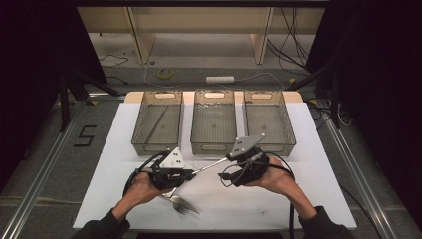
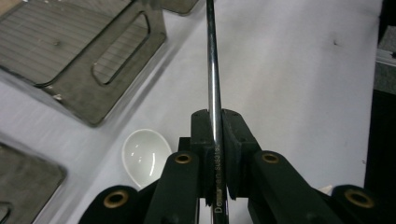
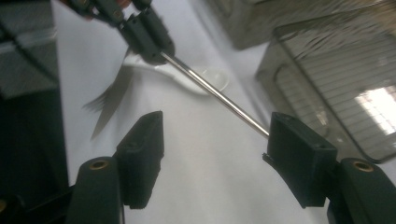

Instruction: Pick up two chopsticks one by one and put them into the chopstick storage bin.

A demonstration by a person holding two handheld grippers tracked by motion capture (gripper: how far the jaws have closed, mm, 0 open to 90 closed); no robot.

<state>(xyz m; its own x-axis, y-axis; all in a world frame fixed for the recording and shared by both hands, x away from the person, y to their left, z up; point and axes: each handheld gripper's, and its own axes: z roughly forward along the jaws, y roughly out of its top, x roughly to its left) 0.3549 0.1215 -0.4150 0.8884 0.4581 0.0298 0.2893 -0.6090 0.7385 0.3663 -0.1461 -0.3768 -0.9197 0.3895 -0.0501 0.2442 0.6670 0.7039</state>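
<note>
Three clear plastic bins (image 1: 213,122) stand side by side at the far edge of my white desk (image 1: 308,169). Before them my left tool (image 1: 186,174) holds a thin steel rod (image 1: 211,164) toward my right tool (image 1: 234,158); a white ceramic spoon (image 2: 144,156) and a steel fork (image 1: 180,204) lie nearer me.

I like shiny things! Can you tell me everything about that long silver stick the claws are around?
The stick is a thin, straight, round rod that looks like polished metal, with tiny letters printed near one end. It is off the table, about level, pointing from the left claw toward the right claw. The left claw is shut tight on the lettered end. The far end reaches the right claw's wide-open jaws, by one pad; I can't tell if it touches.
</note>
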